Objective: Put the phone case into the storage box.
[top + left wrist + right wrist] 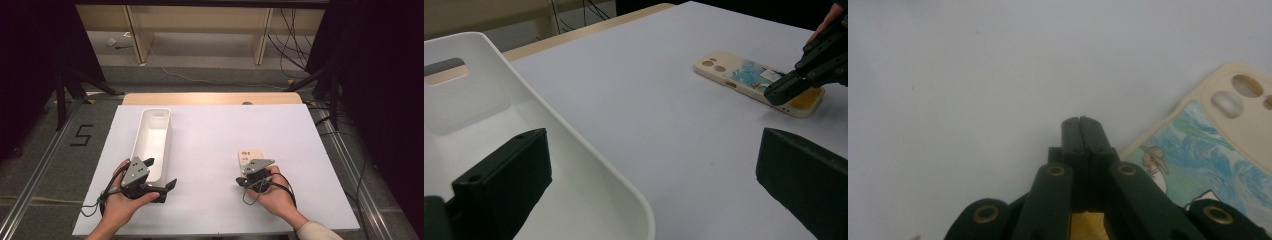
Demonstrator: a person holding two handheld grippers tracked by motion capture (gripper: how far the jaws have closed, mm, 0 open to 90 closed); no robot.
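Both grippers are ours to steer, and our right gripper (1082,122) has its two black jaws pressed flat together with nothing between them. Its closed tip sits low at the near end of the phone case (249,156), a cream case with a blue printed picture that lies flat, picture side up, on the white table cover (210,130); seen from the left gripper view, the tip (785,90) is on or just above that near end, and we cannot tell whether it touches. We judge the jaws are shut to make one narrow point, good for nudging or pinning a thin flat thing that wide jaws could hardly pick off the sheet. Our right hand (272,196) holds the tool from behind, tipped forward and down, forearm coming in from our side of the table.

Our left gripper (159,176) stands with jaws wide apart and empty, straddling the near wall of the white bin (150,142): one jaw inside, the other outside over the sheet. We judge it is there to steady the bin, which lies well to the left of the right gripper. Our left hand (122,200) holds it level
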